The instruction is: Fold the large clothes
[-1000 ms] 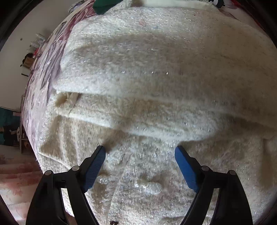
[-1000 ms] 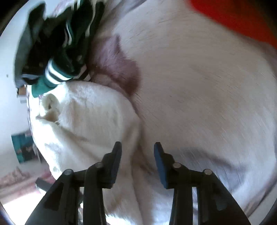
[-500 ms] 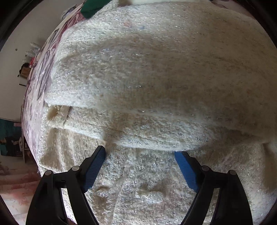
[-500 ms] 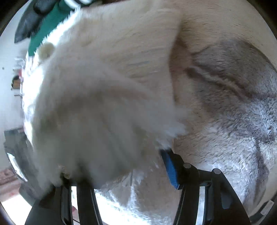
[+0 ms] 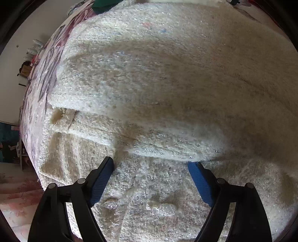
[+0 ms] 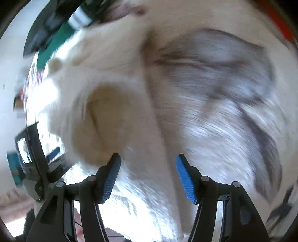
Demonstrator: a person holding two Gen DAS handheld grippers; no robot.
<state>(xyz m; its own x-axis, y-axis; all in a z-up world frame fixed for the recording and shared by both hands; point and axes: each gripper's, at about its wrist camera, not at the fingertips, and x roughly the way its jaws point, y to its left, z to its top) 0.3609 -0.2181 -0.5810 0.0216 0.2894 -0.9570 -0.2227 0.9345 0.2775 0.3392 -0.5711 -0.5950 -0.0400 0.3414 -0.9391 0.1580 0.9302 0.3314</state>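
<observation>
Cream cardigan (image 5: pixel 167 83) — both jaws wide, empty

Folded cardigan (image 5: pixel 158 83) on bedspread (image 5: pixel 42 78), clothes pile (image 6: pixel 55 28) behind

Bed with maroon floral cover (image 5: pixel 40 78); fuzzy cream knit garment (image 5: pixel 167 74) spread on it, green cloth (image 5: pixel 104 5) at far edge
</observation>
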